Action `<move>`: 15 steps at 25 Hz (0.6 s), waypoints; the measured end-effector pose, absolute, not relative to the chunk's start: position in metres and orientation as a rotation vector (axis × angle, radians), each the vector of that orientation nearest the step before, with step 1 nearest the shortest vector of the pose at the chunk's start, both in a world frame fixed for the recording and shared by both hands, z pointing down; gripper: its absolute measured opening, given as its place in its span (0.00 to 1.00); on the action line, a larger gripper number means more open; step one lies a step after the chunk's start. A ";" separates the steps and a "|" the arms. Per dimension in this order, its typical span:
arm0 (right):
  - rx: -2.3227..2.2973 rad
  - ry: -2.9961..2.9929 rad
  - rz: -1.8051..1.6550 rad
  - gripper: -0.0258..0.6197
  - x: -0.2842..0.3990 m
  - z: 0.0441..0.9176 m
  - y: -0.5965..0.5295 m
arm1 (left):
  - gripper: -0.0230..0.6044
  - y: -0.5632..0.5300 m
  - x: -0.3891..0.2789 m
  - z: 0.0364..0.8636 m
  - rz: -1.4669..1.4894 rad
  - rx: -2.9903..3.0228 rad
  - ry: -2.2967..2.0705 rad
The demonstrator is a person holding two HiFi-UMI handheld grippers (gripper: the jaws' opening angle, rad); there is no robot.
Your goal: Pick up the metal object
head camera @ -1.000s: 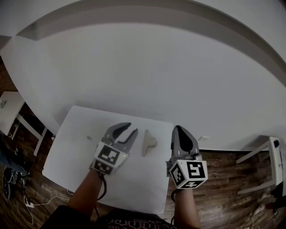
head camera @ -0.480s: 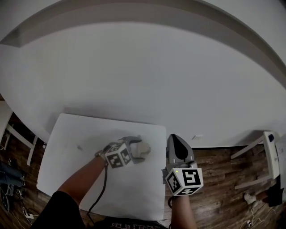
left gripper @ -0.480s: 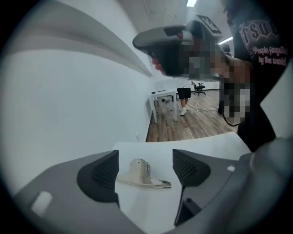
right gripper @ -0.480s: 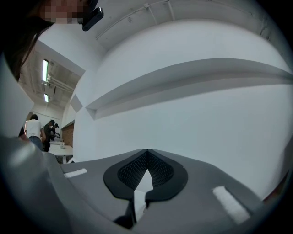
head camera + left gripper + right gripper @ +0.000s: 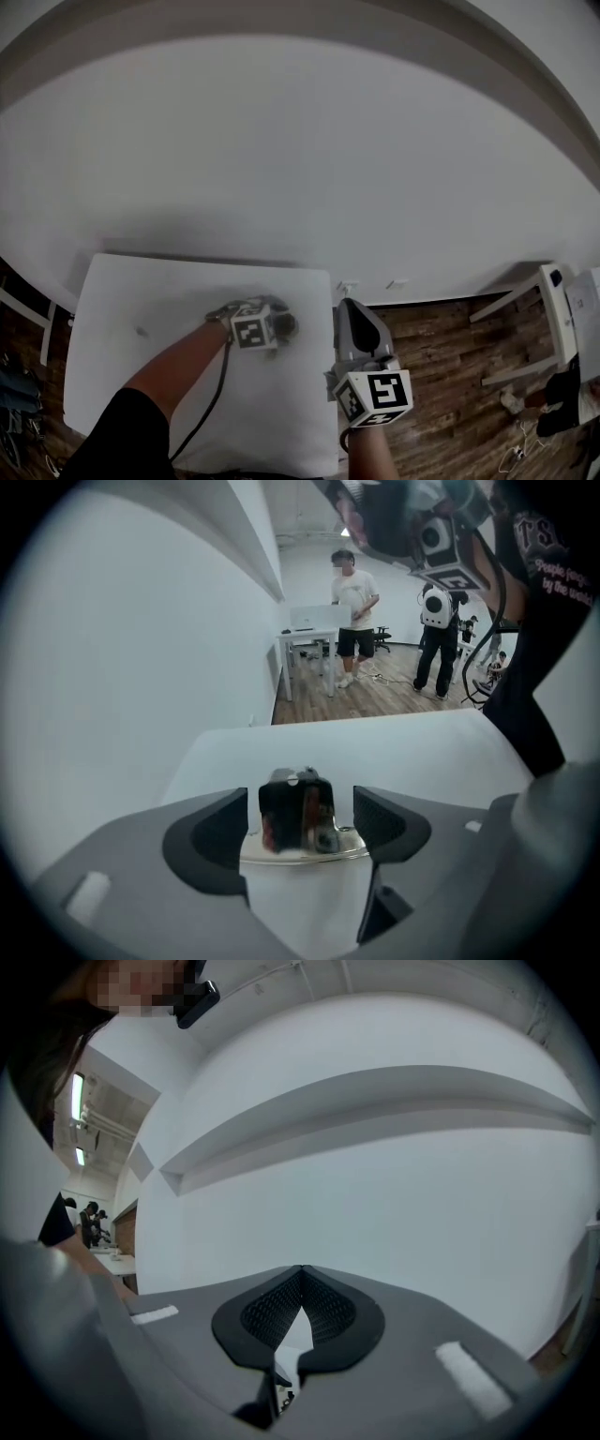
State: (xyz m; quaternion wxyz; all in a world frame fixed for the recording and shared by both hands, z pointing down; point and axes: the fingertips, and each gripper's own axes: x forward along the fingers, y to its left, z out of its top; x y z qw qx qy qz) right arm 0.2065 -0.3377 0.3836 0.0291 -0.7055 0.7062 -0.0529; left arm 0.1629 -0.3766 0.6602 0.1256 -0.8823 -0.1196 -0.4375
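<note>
The metal object [image 5: 296,810], a shiny piece with a flat base and a raised dark-reflecting block, sits on the white table [image 5: 141,309]. My left gripper [image 5: 302,825] is open, and its two dark pads flank the object with a thin gap on each side. In the head view the left gripper [image 5: 278,324] lies sideways over the table's right part, and the metal object [image 5: 287,325] only peeks out past its marker cube. My right gripper [image 5: 347,309] is shut and empty, held off the table's right edge. Its tips meet in the right gripper view [image 5: 300,1279].
A white wall with a long ledge [image 5: 375,1101] rises behind the table. Wood floor [image 5: 441,375] lies to the right, with another white table [image 5: 553,300] there. In the left gripper view, people [image 5: 354,611] stand by a desk far across the room.
My left gripper has swung right and turned sideways, from beside the metal object to around it. The head view has shifted downward. My right gripper has stayed shut.
</note>
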 end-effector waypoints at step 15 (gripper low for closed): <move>-2.241 2.140 -0.194 0.06 0.218 0.400 -0.349 | 0.54 -0.375 0.172 0.679 -1.382 -2.646 -0.471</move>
